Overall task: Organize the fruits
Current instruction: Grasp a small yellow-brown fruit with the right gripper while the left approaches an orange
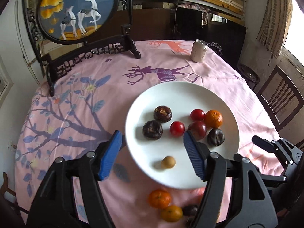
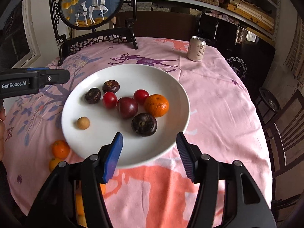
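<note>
A white plate holds several fruits: an orange, two red tomatoes, a dark red plum, three dark brown fruits and a small tan longan. Two oranges and a dark fruit lie on the cloth in front of the plate. My left gripper is open and empty above the plate's near left part. My right gripper is open and empty over the plate's near edge.
A pink tablecloth covers the round table. A drink can stands at the back right. A framed deer screen on a black stand is at the back left. A wooden chair stands on the right.
</note>
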`<state>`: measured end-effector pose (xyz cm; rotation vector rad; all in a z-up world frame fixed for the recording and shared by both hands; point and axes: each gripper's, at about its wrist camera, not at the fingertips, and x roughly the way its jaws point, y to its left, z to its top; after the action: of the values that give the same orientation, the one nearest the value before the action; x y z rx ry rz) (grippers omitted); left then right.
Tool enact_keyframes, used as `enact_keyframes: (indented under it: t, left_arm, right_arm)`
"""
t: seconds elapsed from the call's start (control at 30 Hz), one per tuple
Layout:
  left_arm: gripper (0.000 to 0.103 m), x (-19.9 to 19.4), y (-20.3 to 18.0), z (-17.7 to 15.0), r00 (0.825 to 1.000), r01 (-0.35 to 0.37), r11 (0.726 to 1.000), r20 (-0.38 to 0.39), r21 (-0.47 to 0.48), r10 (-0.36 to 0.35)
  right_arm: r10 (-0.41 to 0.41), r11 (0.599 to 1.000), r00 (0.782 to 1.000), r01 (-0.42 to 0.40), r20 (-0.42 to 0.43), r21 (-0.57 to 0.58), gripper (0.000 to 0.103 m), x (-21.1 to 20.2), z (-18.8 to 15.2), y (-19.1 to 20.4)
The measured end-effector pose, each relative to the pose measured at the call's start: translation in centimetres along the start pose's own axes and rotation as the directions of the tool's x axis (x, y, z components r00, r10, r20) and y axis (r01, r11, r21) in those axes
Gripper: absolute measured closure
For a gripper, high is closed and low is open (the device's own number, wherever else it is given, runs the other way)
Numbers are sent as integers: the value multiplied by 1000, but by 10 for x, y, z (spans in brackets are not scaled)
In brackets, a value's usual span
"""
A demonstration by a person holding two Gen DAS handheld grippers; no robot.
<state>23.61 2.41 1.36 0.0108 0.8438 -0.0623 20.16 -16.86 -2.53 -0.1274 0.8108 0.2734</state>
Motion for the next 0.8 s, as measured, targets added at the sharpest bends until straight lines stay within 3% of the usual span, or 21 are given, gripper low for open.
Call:
enact_keyframes:
  t: [0.07, 0.3, 0.5, 0.67, 0.8]
  left_arm:
    - [25, -20, 7, -26, 1000, -4, 1000, 23, -14, 5]
    - [20, -49, 29, -101, 998, -44, 996, 36, -82, 47]
    - [18, -60, 29, -132, 999, -44, 997, 18, -70, 45]
    - [17, -68, 23, -149, 1000, 5, 998, -2, -56, -5]
    - [16, -72, 18, -162, 1000, 25, 999, -14, -38, -26]
  right_arm:
    - [-1, 1000, 1000, 1, 9, 9, 44, -18, -20, 5]
    - [-12, 1000, 1000, 12, 9, 8, 44, -56, -60, 25]
    - [-17, 1000, 1000, 18, 22, -19, 44, -72, -71, 41]
    - [-1, 999, 1000, 1, -3, -39, 44, -76, -87, 53]
    - [57, 996, 997, -60, -43, -64, 44, -71, -106, 64]
